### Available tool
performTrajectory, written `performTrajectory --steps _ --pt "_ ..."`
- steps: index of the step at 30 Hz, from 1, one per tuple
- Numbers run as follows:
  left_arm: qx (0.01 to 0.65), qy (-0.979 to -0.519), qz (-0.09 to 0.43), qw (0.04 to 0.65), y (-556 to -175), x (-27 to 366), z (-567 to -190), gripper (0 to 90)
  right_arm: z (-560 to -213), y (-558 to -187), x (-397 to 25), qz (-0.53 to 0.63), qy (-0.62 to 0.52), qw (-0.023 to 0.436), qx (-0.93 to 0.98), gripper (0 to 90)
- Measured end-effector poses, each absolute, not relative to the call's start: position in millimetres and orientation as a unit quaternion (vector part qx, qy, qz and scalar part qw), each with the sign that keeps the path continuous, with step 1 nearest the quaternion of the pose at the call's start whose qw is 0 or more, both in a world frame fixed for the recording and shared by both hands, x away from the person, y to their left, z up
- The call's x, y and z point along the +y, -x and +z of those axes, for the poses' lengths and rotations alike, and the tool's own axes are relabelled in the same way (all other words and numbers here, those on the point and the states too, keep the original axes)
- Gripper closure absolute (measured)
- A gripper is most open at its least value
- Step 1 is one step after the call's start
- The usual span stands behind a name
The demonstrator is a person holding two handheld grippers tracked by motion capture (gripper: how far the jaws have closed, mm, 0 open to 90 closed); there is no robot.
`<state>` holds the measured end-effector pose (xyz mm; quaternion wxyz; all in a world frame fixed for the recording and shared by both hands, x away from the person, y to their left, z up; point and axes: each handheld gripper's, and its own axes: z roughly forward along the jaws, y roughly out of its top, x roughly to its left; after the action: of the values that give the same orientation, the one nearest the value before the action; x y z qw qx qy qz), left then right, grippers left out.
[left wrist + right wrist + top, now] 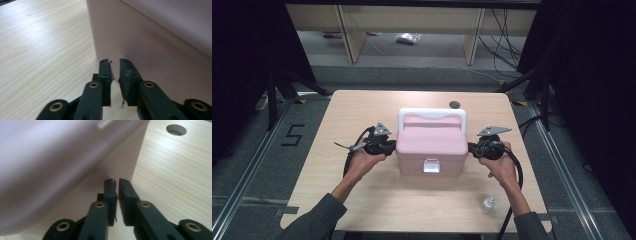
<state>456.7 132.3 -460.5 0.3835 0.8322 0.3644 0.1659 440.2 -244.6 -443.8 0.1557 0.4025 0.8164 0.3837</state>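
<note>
You press your left gripper point(388, 146) and right gripper point(473, 147), both nearly closed and holding nothing, against the pink box point(430, 142) sides to squeeze it steady.

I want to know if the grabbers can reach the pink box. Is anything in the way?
No. The left gripper and right gripper are already at the two ends of the pink box, jaws nearly closed, tips right at its walls. The small bottle stands apart, nearer the person.
</note>
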Motion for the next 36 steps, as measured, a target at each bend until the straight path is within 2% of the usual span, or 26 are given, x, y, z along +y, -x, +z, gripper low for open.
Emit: performTrajectory --steps 6,8,14,15,16,18,23,24,31,32,36 --pt "0.379 -0.822 0.167 0.391 -460.1 145.6 -453.8 71.9 -444.2 -438.5 -247.9 0.376 -0.418 0.156 0.812 74.9" --pt "0.382 -0.82 0.166 0.393 -460.9 149.5 -453.2 69.7 -446.1 -439.7 -251.8 0.381 -0.412 0.17 0.81 72.8" --pt "0.383 -0.82 0.16 0.395 -461.2 153.6 -452.1 65.6 -445.1 -436.8 -258.8 0.379 -0.44 0.158 0.798 67.3" --pt "0.387 -0.817 0.162 0.396 -460.9 153.6 -452.7 65.1 -446.4 -439.2 -262.2 0.38 -0.421 0.172 0.806 66.1" --pt "0.387 -0.817 0.162 0.396 -461.4 154.4 -452.8 63.4 -445.6 -434.7 -260.5 0.379 -0.448 0.154 0.795 64.0" --pt "0.388 -0.816 0.16 0.397 -462.0 155.3 -453.6 62.9 -446.3 -436.1 -262.2 0.38 -0.435 0.168 0.799 63.6" --pt "0.391 -0.815 0.157 0.397 -462.9 157.3 -452.8 61.5 -446.7 -434.6 -263.1 0.382 -0.443 0.15 0.797 62.0" --pt "0.391 -0.816 0.156 0.397 -463.1 157.8 -452.8 61.3 -448.1 -435.5 -264.3 0.383 -0.435 0.167 0.797 61.7" --pt "0.391 -0.817 0.151 0.396 -463.6 160.2 -450.7 59.8 -446.6 -431.6 -268.5 0.368 -0.448 0.165 0.798 57.5" --pt "0.391 -0.815 0.15 0.4 -463.7 160.7 -449.4 59.3 -446.5 -430.7 -268.8 0.369 -0.453 0.153 0.797 56.7" --pt "0.39 -0.813 0.149 0.405 -463.1 162.8 -444.6 57.3 -447.8 -429.3 -272.3 0.367 -0.448 0.168 0.798 54.4"
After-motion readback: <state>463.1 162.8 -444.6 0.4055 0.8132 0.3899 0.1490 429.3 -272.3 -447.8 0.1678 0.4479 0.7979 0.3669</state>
